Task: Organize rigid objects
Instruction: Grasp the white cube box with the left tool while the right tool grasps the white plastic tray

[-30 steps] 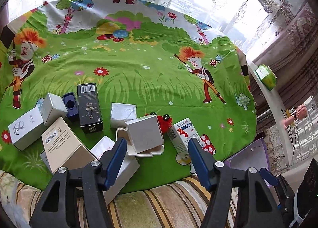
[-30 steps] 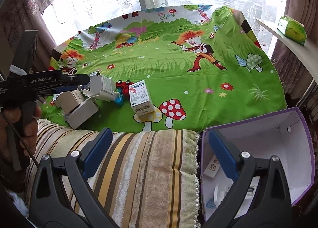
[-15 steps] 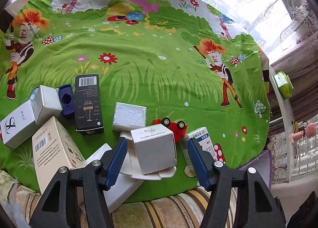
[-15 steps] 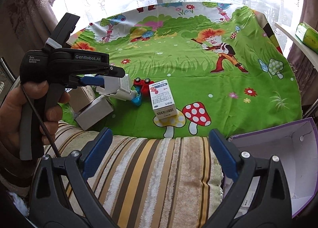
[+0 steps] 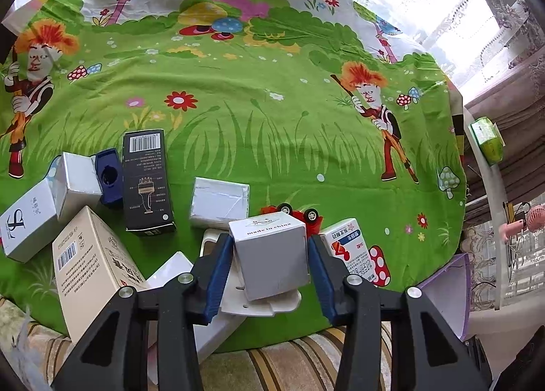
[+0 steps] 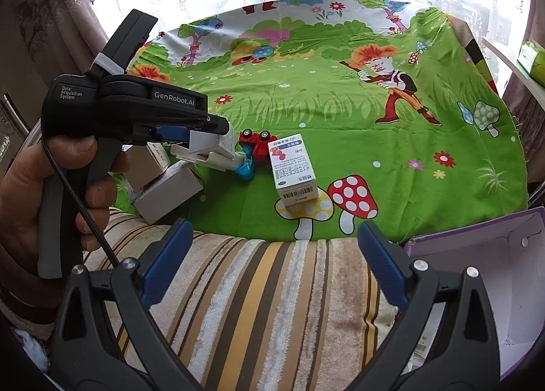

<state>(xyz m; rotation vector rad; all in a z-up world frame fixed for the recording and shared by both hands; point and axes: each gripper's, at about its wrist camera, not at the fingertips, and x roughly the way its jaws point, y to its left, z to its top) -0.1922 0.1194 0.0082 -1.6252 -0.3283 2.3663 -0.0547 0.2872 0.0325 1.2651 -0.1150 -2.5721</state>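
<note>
Left wrist view, nearest first: the left gripper (image 5: 269, 265) is closing its jaws on the small grey box (image 5: 270, 254), and both blue pads already lie against its side faces, a sideways hold that probably suits its flat walls. The box sits on a white open carton (image 5: 262, 302) near the front edge of the green cartoon cloth (image 5: 272, 118), so it should lift clear without dragging its neighbours. Just beside it stand the medicine box (image 5: 351, 251) and an overturned red toy car (image 5: 296, 214); further left lies a cluster of boxes, among them a black box (image 5: 146, 180). The right gripper (image 6: 272, 265) hangs open and empty over the striped towel (image 6: 265, 306), next to the purple-edged bin (image 6: 494, 271), likely the destination.
</note>
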